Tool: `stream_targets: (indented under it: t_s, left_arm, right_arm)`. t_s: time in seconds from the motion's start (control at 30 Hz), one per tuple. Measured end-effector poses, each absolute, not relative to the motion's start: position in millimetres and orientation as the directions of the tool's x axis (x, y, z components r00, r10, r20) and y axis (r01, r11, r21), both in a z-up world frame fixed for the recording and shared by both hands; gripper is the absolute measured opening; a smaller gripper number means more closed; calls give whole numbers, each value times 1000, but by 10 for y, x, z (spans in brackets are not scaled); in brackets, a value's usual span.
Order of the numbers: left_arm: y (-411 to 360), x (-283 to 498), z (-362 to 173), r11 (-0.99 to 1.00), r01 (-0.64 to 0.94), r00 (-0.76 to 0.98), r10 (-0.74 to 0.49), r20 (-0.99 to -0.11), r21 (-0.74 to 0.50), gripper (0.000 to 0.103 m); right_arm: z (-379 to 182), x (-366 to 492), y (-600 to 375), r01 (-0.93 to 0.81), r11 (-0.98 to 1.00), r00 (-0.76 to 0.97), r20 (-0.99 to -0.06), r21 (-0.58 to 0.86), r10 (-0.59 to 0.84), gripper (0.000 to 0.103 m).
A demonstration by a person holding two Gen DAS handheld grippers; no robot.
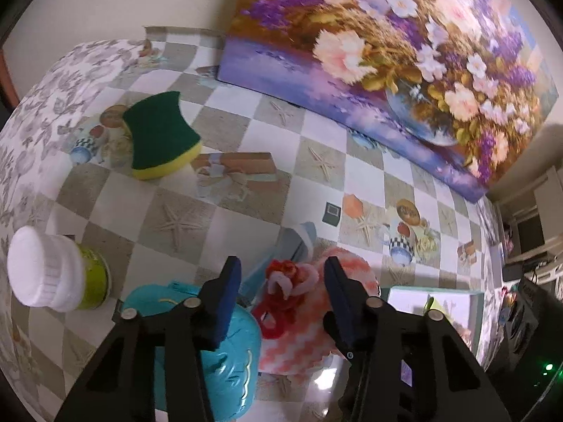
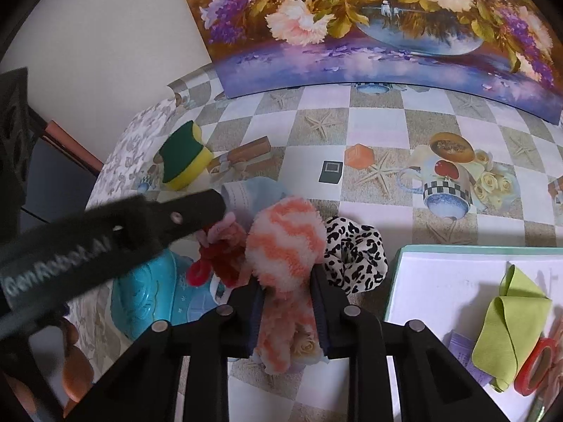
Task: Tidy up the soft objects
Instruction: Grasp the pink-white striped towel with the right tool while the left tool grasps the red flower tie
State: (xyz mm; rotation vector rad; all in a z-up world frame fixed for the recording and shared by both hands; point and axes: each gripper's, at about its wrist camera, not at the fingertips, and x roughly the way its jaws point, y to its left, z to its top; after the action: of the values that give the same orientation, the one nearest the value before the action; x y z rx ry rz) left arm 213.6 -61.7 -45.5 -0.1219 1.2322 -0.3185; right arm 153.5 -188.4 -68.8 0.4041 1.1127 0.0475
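Presently, item one: orange-and-white fluffy cloth (image 2: 285, 267), lying on the checkered surface (image 2: 373, 123), long axis running near-to-far. My right gripper (image 2: 288, 313) has its jaws pinching the cloth's near end. Item two: red-and-pink scrunchie bundle (image 1: 285, 292), just left of the cloth. My left gripper (image 1: 281, 302) straddles it, jaws part-closed; I cannot tell whether they touch. White tray (image 2: 457, 281) lies right, nearer my right hand; I judge it the destination.

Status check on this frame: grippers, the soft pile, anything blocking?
Right gripper shut on the orange-white fuzzy cloth. Left gripper straddles the red and pink scrunchies, pads not touching. Teal plastic toy crowds the pile.
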Motion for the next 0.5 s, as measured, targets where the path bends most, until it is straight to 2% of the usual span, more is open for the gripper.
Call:
stream_targets:
  t_s: [0.07, 0.17, 0.23, 0.5]
  left_arm:
    - [-664, 2127, -486, 946, 193, 281, -309, -909, -262, 44]
    - [-713, 2119, -537, 941, 205, 257, -316, -913, -268, 31]
    - [-730, 2109, -543, 944, 210, 264, -306, -915, -255, 30]
    - [-692, 2122, -516, 944, 194, 275, -313, -909, -266, 25]
  right_arm:
    - [-700, 1535, -1889, 163, 926, 447, -862, 341, 239, 26]
    - [-715, 1534, -1903, 166, 924, 445, -862, 345, 242, 25]
    - [-723, 1532, -1911, 169, 923, 444, -862, 347, 243, 25]
    - [-700, 1523, -1917, 163, 920, 453, -855, 356, 251, 13]
